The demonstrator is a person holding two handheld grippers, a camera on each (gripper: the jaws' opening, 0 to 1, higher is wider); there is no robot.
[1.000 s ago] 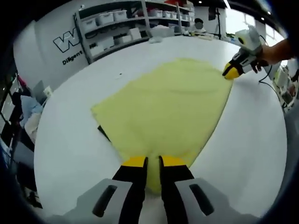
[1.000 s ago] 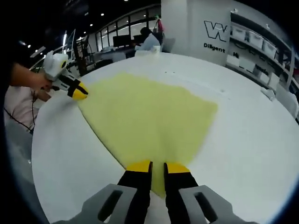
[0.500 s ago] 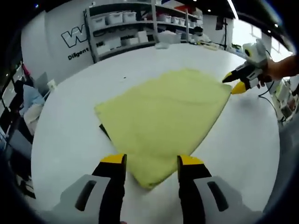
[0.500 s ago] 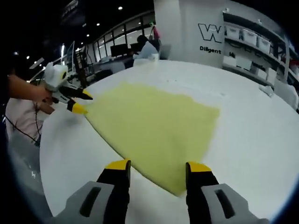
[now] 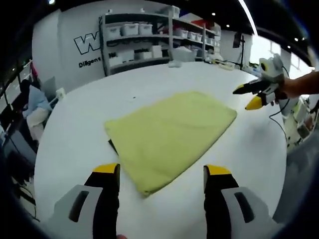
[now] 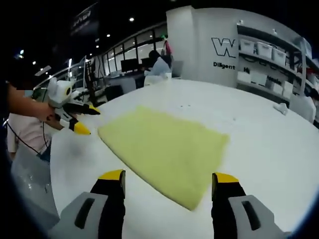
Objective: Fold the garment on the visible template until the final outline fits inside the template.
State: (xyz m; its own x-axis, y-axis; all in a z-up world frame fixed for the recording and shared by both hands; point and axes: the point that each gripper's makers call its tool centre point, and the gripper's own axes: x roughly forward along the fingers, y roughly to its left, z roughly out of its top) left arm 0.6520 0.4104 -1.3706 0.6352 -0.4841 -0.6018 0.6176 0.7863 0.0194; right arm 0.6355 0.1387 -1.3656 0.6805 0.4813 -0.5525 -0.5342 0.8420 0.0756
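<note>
A folded pale-yellow cloth garment (image 5: 169,132) lies flat on the round white table (image 5: 249,164). Both yellow-tipped grippers, left (image 5: 162,172) and right (image 6: 168,178), hover just off its corners, jaws spread wide, gripping nothing.

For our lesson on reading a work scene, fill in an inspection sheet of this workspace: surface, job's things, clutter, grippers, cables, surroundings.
Surface: white table, round-edged.
Job's things: yellow garment lying flat, folded; a dark template edge peeks out beneath one side.
Clutter: small objects at the table's far edge, too small to identify.
Grippers: left gripper and right gripper both open, jaws apart, clear of the garment.
Cables: a cable trails below the right gripper.
Surroundings: shelving with bins, lettered wall, a person seated at a desk.
</note>
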